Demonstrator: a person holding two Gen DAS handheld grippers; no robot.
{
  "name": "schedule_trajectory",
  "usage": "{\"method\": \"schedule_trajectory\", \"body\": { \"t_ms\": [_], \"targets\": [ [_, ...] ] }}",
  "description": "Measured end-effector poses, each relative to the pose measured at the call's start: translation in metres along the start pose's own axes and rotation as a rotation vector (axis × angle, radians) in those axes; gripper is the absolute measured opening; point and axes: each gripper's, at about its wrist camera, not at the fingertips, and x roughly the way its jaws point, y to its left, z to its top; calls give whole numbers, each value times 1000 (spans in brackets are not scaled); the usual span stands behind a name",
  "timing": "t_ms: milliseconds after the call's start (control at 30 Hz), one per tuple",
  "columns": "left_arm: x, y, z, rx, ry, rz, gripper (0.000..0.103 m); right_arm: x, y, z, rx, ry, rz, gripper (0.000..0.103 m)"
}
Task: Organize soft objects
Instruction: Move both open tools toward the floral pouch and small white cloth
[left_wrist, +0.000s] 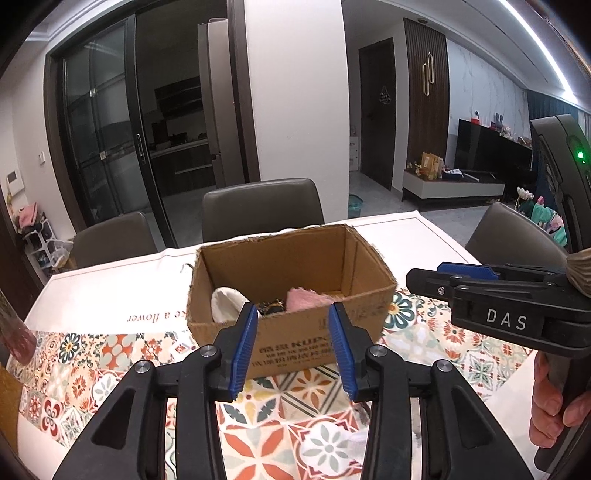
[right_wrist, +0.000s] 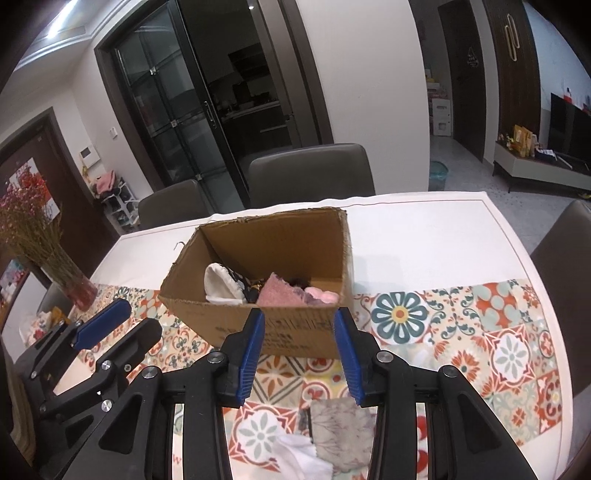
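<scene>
Both grippers, left gripper (left_wrist: 292, 345) and right gripper (right_wrist: 300, 352), are held with jaws partly apart and nothing between them. Loose cloths (right_wrist: 332, 439) are seen beneath on the patterned surface (right_wrist: 461, 325); other soft items (right_wrist: 280, 293) lie inside the cardboard box (right_wrist: 295, 332).

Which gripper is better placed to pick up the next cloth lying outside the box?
Right. The grey patterned cloth and white cloth lie just below the right gripper, whose jaws are empty.

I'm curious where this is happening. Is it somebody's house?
Probably a home's dining area: a table with a patterned runner, chairs around it, and a TV in the room beyond.
</scene>
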Motion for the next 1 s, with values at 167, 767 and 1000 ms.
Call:
{"method": "schedule_trajectory", "body": {
  "t_ms": [167,767,1000],
  "targets": [
    [-7,-9,-11,-1,12,-7,41,-9,-7,-12,4,3,-12,47],
    [-11,-35,-52,-8,92,-21,44,-4,-38,-61,39,105,-7,47],
    [-5,-44,-67,-4,128,-29,46,6,-46,-78,39,157,-4,47]
  ]
}}
